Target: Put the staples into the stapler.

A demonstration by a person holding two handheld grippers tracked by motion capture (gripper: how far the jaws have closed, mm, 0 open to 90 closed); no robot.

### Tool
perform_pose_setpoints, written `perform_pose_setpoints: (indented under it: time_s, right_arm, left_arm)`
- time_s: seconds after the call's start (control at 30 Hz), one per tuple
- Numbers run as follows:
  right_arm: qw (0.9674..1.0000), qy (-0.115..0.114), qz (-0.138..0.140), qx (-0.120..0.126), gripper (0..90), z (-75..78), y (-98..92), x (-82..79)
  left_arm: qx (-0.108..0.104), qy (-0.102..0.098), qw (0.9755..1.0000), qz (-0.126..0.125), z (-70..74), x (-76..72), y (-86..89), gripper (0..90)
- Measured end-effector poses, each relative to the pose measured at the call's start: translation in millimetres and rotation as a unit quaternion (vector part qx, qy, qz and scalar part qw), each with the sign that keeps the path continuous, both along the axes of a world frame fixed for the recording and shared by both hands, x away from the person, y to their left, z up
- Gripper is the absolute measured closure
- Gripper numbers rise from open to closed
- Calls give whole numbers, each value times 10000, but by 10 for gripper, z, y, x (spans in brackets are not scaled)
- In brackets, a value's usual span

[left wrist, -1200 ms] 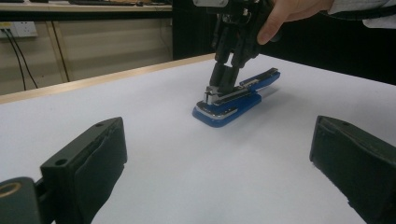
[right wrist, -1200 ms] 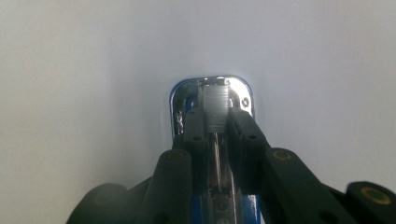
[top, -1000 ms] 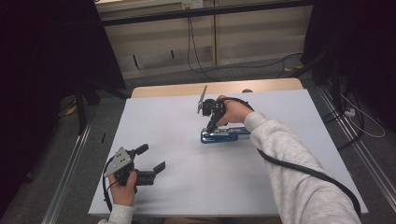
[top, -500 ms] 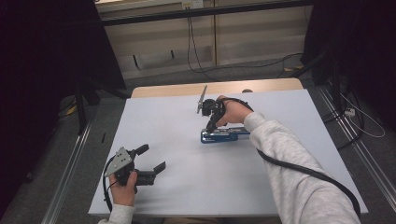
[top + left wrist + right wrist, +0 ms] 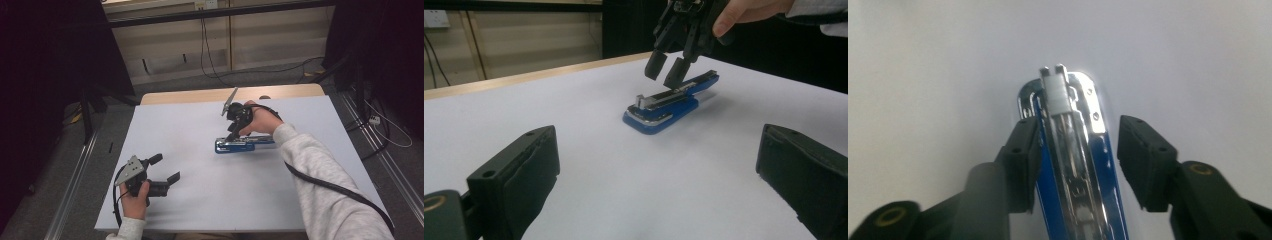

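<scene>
A dim room with pale wall panels and loose cables surrounds the white counter [image 5: 200, 150], whose far edge shows a wooden strip. On it lies a blue stapler [image 5: 243, 144], directly below the right hand-held gripper [image 5: 231, 136], which a hand [image 5: 260, 120] in a light sleeve tilts down over it. In the right gripper view the stapler [image 5: 1073, 165] runs lengthwise between the two black jaws, its metal top rail and white end piece pointing away from the hand-held gripper. The jaws have just been opening: they stand apart on either side of the stapler, the right one clearly off it, the left one close beside its edge. Well apart from the stapler, toward the near corner of the counter, the left hand-held gripper [image 5: 167, 181] rests low, jaws wide apart with nothing between them, facing the stapler [image 5: 669, 104] from a distance.
</scene>
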State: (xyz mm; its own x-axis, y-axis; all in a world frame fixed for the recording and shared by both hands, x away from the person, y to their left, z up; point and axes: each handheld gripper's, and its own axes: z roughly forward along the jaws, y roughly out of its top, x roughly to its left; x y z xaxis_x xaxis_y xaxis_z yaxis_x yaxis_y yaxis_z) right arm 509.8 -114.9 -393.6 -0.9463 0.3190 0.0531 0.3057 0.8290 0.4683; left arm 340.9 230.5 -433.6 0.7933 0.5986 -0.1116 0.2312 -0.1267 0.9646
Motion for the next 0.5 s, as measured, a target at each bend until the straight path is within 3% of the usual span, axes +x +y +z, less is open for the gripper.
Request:
perform_pose_setpoints:
  time_s: [0.1,0.13,0.27,0.5]
  right_arm:
    - [9998,7,-153,98,469,-8,-84,-24]
    - [9993,-21,-313,195,429,-13,-171,-45]
    - [9985,-97,-423,320,381,-15,-295,-89]
    - [9949,-144,-792,608,328,-20,-594,-222]
  left_arm:
    - [-1,18,10000,-9,10,23,-24,37]
    - [-15,107,9999,-42,21,49,-57,37]
    - [-16,167,9998,-109,34,95,-122,35]
    - [96,341,9991,-252,24,194,-279,35]
